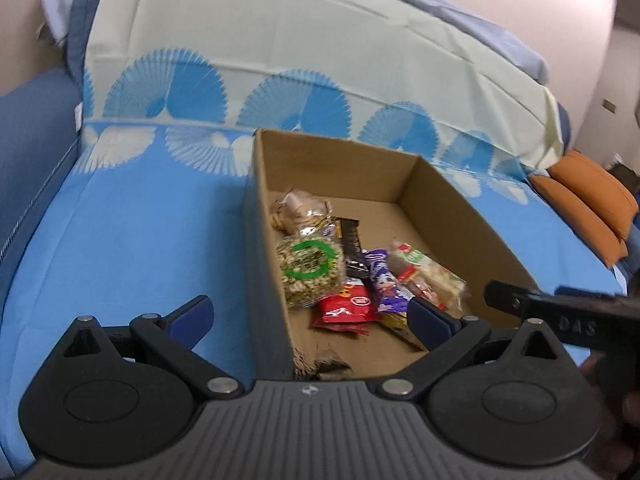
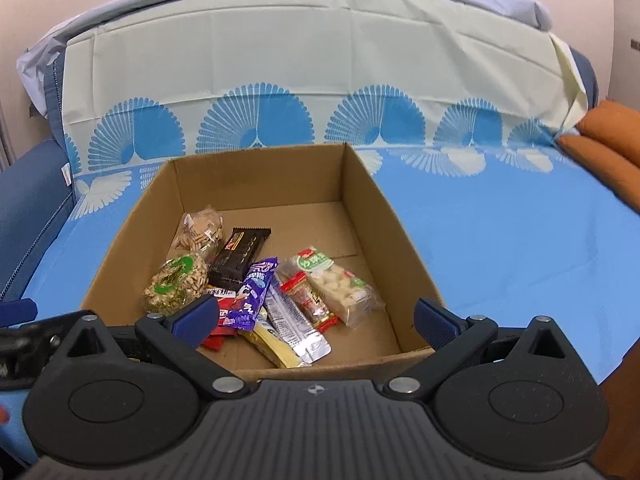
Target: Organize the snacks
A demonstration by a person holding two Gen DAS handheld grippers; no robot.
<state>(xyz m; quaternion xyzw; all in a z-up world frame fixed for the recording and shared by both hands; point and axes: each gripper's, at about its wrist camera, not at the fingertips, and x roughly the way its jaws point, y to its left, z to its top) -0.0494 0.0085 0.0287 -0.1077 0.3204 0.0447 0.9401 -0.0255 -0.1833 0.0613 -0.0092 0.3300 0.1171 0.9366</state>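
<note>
The snacks are gathered loose in the near-left part of the cardboard box on the blue sheet — seemingly already sorted in — while the left gripper and right gripper are held above it, jaws spread wide and empty.

The red packet is being largely hidden by the left finger of the right hand-held gripper and by the purple wrapper. The yellow packet is being covered by a blue finger in the left wrist view. Wrapper lettering is being blurred beyond reading. The orange cushion is being cut off by the frame edge.
</note>
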